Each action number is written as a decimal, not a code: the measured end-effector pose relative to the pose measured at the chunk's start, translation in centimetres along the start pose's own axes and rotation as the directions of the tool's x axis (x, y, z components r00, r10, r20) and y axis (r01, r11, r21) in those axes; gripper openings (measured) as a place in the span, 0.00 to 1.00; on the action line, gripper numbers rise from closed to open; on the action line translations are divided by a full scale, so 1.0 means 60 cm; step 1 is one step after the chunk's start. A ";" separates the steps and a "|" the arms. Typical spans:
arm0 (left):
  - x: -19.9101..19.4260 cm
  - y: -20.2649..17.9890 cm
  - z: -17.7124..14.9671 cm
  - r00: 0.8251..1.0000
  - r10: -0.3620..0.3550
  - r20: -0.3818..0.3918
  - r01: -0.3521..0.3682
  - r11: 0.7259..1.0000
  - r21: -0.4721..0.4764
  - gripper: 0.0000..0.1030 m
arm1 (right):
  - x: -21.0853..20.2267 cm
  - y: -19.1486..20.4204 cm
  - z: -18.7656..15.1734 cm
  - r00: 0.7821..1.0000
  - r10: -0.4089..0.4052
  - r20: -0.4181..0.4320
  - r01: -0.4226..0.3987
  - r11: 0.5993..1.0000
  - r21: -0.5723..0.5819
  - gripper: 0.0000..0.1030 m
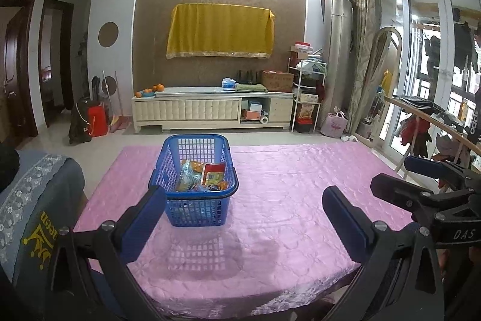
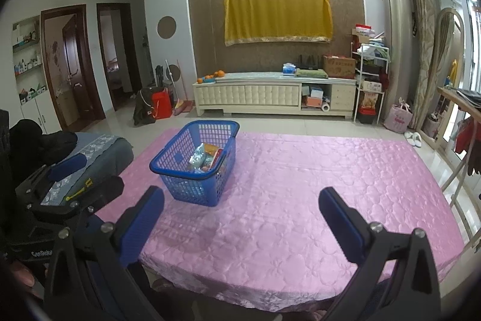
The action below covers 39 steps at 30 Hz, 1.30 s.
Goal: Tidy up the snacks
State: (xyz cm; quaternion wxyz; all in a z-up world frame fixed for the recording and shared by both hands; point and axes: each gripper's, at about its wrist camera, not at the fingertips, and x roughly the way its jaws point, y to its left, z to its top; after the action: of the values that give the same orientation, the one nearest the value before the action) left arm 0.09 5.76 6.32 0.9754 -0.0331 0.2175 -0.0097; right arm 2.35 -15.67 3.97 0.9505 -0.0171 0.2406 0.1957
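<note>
A blue plastic basket (image 1: 195, 209) stands on the table under a pink quilted cloth (image 1: 285, 200), with several snack packets (image 1: 204, 175) inside it. The same basket (image 2: 192, 188) with its snack packets (image 2: 206, 160) shows left of centre in the right wrist view. My left gripper (image 1: 245, 208) hovers over the near part of the table, open, nothing between its blue pads; the basket lies just ahead of its left finger. My right gripper (image 2: 240, 211) is open and empty too, to the right of the basket. The right gripper (image 1: 421, 173) also appears at the right edge of the left wrist view, and the left gripper (image 2: 87, 173) at the left edge of the right one.
A grey cushioned seat (image 1: 36, 200) with dark clothing sits at the table's left. A cream TV cabinet (image 1: 210, 109) stands against the far wall beyond tiled floor. A wooden rail with hanging clothes (image 1: 433, 122) runs along the right. Bare pink cloth (image 2: 330, 170) spreads right of the basket.
</note>
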 end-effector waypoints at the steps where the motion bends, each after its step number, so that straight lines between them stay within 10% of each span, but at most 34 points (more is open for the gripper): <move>1: 0.001 0.001 0.000 1.000 0.001 -0.001 -0.001 1.000 0.001 1.00 | -0.004 0.001 -0.002 1.000 0.001 0.001 -0.001 1.000 -0.002 1.00; 39: -0.007 -0.001 -0.002 1.000 -0.021 -0.013 0.021 1.000 -0.013 1.00 | -0.016 0.003 -0.006 1.000 -0.017 -0.019 0.017 1.000 -0.015 1.00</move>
State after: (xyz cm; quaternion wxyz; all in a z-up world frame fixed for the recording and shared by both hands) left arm -0.36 5.72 6.41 0.9736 -0.0416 0.2238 -0.0188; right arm 1.33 -15.93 4.12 0.9497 -0.0282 0.2479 0.1893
